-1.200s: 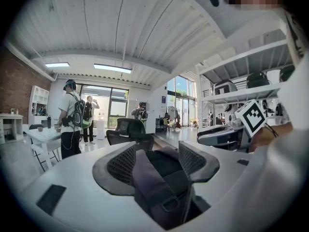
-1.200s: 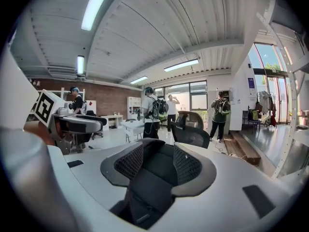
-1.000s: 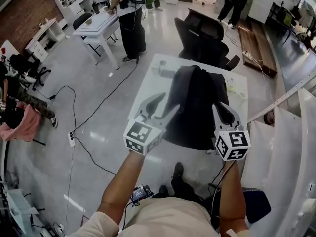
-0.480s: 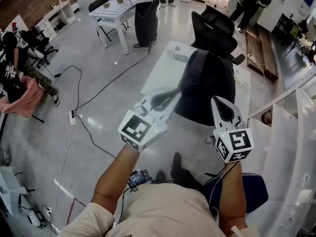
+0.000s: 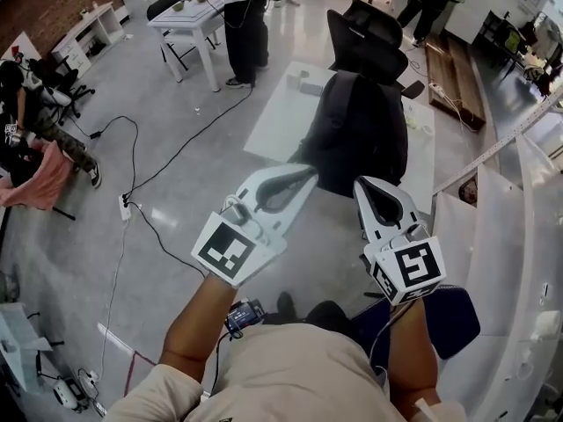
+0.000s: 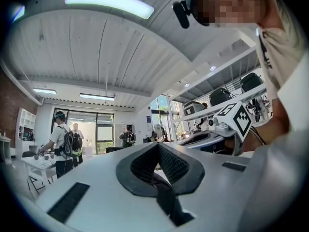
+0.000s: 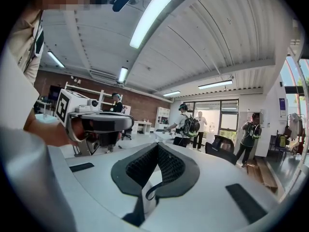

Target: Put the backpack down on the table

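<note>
The black backpack (image 5: 361, 130) stands upright on the white table (image 5: 277, 121), its back toward a black office chair (image 5: 369, 29). Both grippers are drawn back from it, over the floor in front of the table's near edge. My left gripper (image 5: 310, 173) is shut with nothing between its pads, and its tip points at the backpack's lower left. My right gripper (image 5: 363, 184) is also shut and empty, just short of the backpack's lower edge. In the left gripper view (image 6: 157, 148) and the right gripper view (image 7: 157, 148) the jaws meet, and the backpack is hidden behind them.
Small white boxes (image 5: 305, 82) lie at the table's far left corner. People stand at another white table (image 5: 189, 16) farther back. Cables (image 5: 132, 196) run over the grey floor on the left. White shelving (image 5: 515, 262) lines the right side.
Both grippers let go of the backpack's sides, shut, and pulled back toward me while rising. The backpack stays on the table.
</note>
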`<act>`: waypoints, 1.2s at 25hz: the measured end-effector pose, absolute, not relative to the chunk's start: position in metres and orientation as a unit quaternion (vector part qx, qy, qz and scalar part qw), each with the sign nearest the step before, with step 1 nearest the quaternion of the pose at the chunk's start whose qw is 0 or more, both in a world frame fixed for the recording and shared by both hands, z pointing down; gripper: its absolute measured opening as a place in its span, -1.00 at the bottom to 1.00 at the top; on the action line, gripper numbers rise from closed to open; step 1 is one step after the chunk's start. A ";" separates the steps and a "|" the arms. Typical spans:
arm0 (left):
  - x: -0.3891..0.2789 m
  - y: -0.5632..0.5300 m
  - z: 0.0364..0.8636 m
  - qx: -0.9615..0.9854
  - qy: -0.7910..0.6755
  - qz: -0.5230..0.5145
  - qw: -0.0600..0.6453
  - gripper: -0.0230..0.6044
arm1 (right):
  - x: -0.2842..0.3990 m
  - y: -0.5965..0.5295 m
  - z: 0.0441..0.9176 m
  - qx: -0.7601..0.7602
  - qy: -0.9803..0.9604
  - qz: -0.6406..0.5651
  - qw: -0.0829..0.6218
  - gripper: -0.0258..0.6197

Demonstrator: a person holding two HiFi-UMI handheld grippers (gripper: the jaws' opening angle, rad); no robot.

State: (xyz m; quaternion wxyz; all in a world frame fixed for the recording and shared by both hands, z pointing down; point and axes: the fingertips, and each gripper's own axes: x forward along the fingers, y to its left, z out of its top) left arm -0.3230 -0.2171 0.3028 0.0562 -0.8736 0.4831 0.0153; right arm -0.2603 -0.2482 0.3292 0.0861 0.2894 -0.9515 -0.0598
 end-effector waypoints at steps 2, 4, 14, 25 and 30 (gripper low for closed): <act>-0.316 -0.209 0.303 -0.874 0.481 0.012 0.059 -0.88 | -0.256 -0.237 0.329 0.287 -0.952 -0.062 0.084 -0.84; -0.307 -0.200 0.302 -0.875 0.480 0.013 0.062 -0.88 | -0.249 -0.227 0.328 0.287 -0.952 -0.064 0.082 -0.84; -0.226 -0.147 0.319 -0.891 0.451 -0.008 0.056 -0.88 | -0.165 -0.167 0.335 0.324 -0.942 -0.043 0.081 -0.84; -0.161 -0.075 0.317 -0.908 0.416 -0.008 0.053 -0.88 | -0.101 -0.094 0.341 0.359 -0.929 -0.032 0.083 -0.84; -0.153 -0.042 0.316 -0.910 0.410 -0.016 0.057 -0.88 | -0.092 -0.061 0.337 0.365 -0.927 -0.034 0.080 -0.84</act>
